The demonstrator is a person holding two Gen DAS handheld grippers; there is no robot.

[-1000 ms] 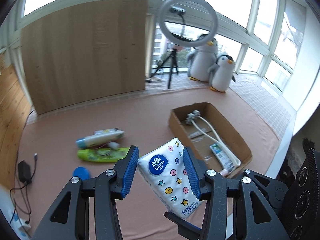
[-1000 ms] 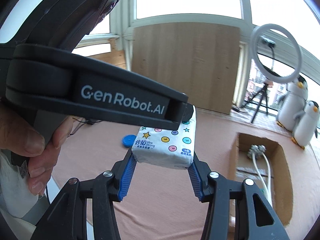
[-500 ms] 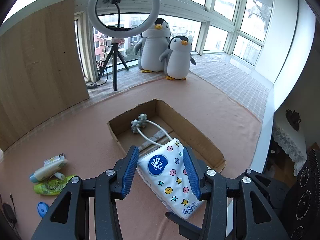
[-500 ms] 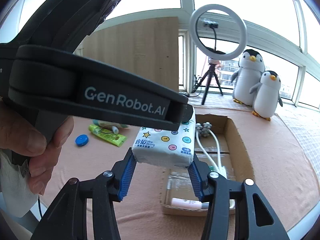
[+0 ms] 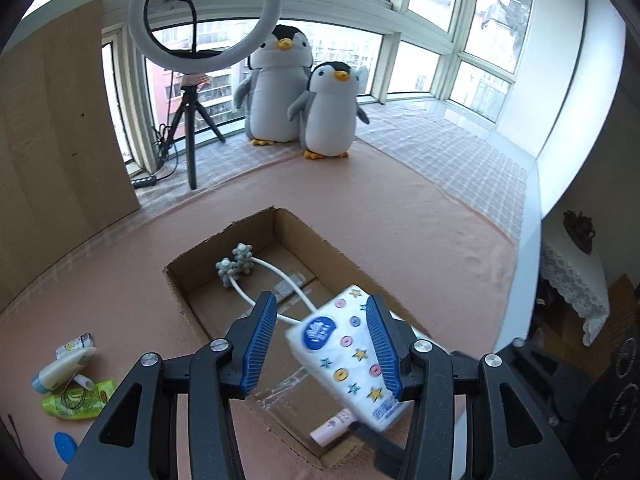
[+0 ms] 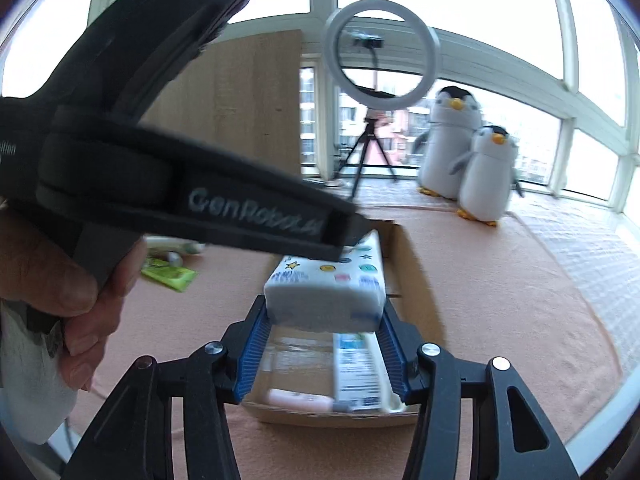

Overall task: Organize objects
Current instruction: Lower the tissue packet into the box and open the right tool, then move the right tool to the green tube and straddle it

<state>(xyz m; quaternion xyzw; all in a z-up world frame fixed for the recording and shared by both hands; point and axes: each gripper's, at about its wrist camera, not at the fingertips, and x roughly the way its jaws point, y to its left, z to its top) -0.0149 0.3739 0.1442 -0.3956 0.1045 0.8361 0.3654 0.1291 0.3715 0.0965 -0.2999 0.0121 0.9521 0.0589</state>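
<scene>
A white tissue pack [image 5: 344,352] with coloured dots and stars hangs, blurred, over the near end of an open cardboard box [image 5: 180,280]. My left gripper [image 5: 320,302] is open. The pack lies against its right pad, and a gap shows at its left pad [image 5: 260,344]. In the right wrist view my right gripper [image 6: 322,308] is shut on the near end of the pack [image 6: 324,300]. The left tool's black housing [image 6: 200,184] reaches over the pack's top. In the box [image 6: 416,280] lie a knobbed massager [image 5: 236,264], a pink tube [image 6: 300,398] and a toothpaste carton [image 6: 356,372].
A green tube [image 5: 76,400], a white bottle [image 5: 64,368] and a blue disc [image 5: 64,444] lie left of the box. Two plush penguins [image 5: 304,92], a ring light on a tripod [image 5: 192,120] and a wooden board [image 5: 60,140] stand at the back. The table edge runs close on the right.
Both grippers have swung right with the pack, from beside the bottles to over the box. The pack has shifted off the left gripper's left pad.
</scene>
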